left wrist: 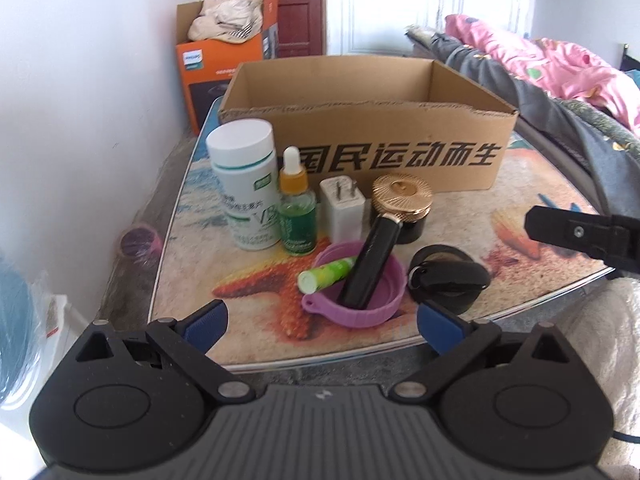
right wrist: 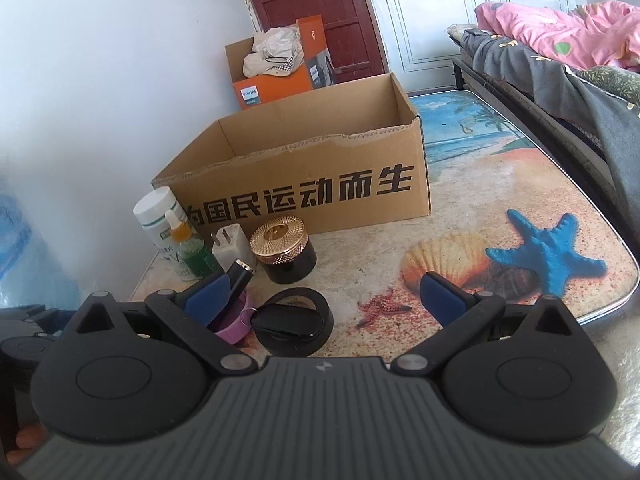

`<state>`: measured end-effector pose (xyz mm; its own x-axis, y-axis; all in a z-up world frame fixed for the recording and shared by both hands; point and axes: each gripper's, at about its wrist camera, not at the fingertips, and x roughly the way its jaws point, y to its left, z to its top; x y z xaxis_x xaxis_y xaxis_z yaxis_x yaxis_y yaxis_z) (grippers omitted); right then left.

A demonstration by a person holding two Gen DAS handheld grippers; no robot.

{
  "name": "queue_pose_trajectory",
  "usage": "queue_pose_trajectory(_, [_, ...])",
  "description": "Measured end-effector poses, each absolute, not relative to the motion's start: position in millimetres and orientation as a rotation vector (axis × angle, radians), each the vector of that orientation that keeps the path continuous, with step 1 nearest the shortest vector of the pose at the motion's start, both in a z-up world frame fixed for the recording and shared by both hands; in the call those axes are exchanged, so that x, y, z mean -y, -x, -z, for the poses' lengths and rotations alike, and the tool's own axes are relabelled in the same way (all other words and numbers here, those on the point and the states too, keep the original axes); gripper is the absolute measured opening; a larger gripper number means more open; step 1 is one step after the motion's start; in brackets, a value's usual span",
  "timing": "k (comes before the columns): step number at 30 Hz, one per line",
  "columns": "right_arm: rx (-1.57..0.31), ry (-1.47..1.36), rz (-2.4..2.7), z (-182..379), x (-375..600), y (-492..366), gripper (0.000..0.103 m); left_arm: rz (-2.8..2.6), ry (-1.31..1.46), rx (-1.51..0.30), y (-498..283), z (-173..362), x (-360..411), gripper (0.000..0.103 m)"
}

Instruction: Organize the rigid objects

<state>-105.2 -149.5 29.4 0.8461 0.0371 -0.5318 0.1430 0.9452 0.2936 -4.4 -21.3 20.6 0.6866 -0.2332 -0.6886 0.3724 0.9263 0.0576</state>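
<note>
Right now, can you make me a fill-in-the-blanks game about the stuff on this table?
1. The black tube leans inside the ____ cup.
2. The jar has a ____ lid.
3. The cardboard box stands ____ the row of bottles.
4. The left gripper and the right gripper are both ____.

Missing words: purple; gold; behind; open

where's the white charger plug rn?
Left wrist view, centre: white charger plug stands prongs-up before the cardboard box, between the green dropper bottle and gold-lidded jar.

Two bottles (left wrist: 244,184) (left wrist: 297,204), one charger (left wrist: 343,204), one jar (left wrist: 402,208), two boxes (left wrist: 368,128) (left wrist: 216,64).
</note>
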Motion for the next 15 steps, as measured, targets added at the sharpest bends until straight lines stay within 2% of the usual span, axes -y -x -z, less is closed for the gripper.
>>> queue_pose_trajectory(3, [-0.544, -0.393, 0.002, -30.0, 156.6, 100.7, 0.098, 0.412, -0.194, -0.691, 4.7, -24.1, 26.2, 0.097])
queue_pose_trajectory(5, [-0.547, -0.431, -0.053, -29.0, 157.2, 93.0, 0.093, 0.443, -0.222, -0.681, 2.8, -23.9, 32.1, 0.087])
queue_pose_trajectory(6, [-0.552, -0.457, -0.084, -27.9, 157.9, 87.7, 0.091, 0.462, -0.23, -0.683, 1.5, -23.3, 35.3, 0.077])
queue_pose_trajectory(7, [-0.558, -0.486, -0.115, -26.3, 158.0, 81.5, 0.087, 0.472, -0.242, -0.681, 0.4, -22.5, 38.3, 0.069])
queue_pose_trajectory(9, [-0.577, -0.541, -0.174, -21.9, 157.5, 68.8, 0.078, 0.499, -0.245, -0.7, -2.1, -19.1, 42.6, 0.058])
queue_pose_trajectory(11, [-0.607, -0.583, -0.219, -16.0, 154.2, 53.4, 0.068, 0.514, -0.257, -0.705, -4.0, -15.4, 46.4, 0.053])
queue_pose_trajectory(13, [-0.638, -0.597, -0.251, -10.0, 148.7, 38.9, 0.061, 0.521, -0.275, -0.713, -6.3, -11.2, 50.4, 0.043])
queue_pose_trajectory(15, [-0.669, -0.606, -0.261, -4.4, 144.4, 26.4, 0.056, 0.516, -0.293, -0.721, -8.8, -8.1, 53.4, 0.039])
